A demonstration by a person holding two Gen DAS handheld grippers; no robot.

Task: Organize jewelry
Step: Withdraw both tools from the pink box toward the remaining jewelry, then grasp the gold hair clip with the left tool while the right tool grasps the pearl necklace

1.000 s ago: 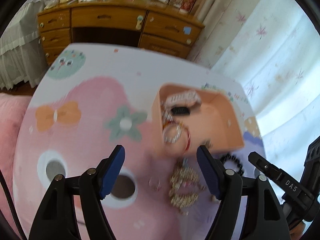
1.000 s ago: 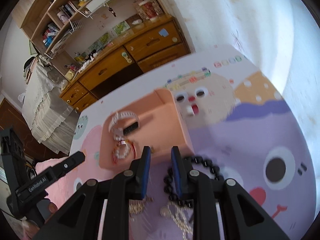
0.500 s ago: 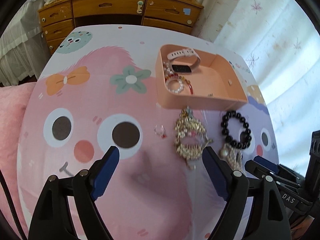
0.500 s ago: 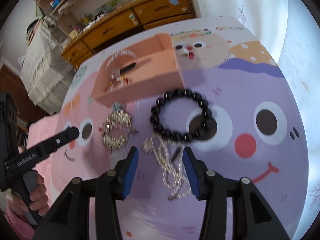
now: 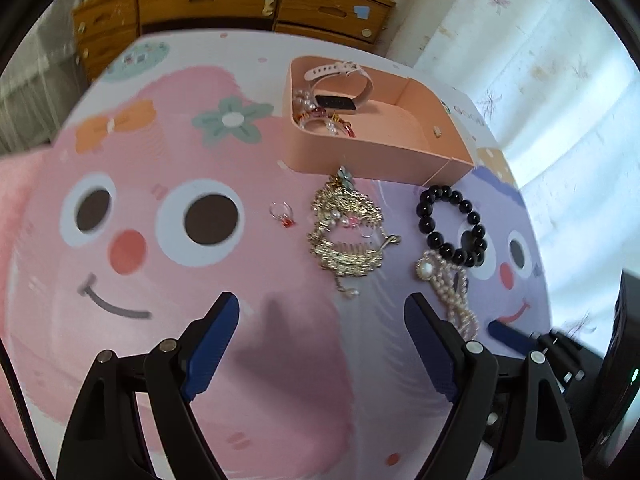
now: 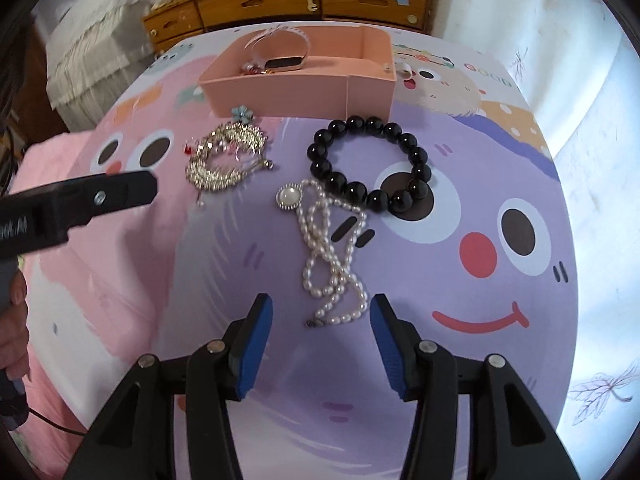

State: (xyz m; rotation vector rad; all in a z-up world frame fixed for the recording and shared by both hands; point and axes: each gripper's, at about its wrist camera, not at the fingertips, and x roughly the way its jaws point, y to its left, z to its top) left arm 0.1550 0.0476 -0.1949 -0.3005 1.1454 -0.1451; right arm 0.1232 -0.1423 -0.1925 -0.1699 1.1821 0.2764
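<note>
Across the cartoon-printed pink and purple table cover (image 6: 500, 360), your jewelry lies spread below the peach-coloured rectangular open tray (image 6: 304, 92) at the upper centre of the right wrist view. Inside that tray, a pale pink smartwatch with a black face (image 5: 340, 94) sits at its left end, with a small heap of bead bracelets (image 5: 324, 120) just beside it. Below the tray, from left to right in the left wrist view, you have a small ring with a red stone (image 5: 283, 214), an ornate gold hair comb (image 5: 348, 236), and a black round-bead bracelet (image 5: 452, 224) touching a white pearl necklace with a round pendant (image 6: 332, 256).

Your left gripper (image 5: 322, 334) sits at the bottom of its frame, jaws wide and closing slightly, with nothing between them. Your right gripper (image 6: 322, 332) has its jaws about half open and empty, the lower end of the pearl necklace just above its blue fingertips (image 6: 260, 336).
</note>
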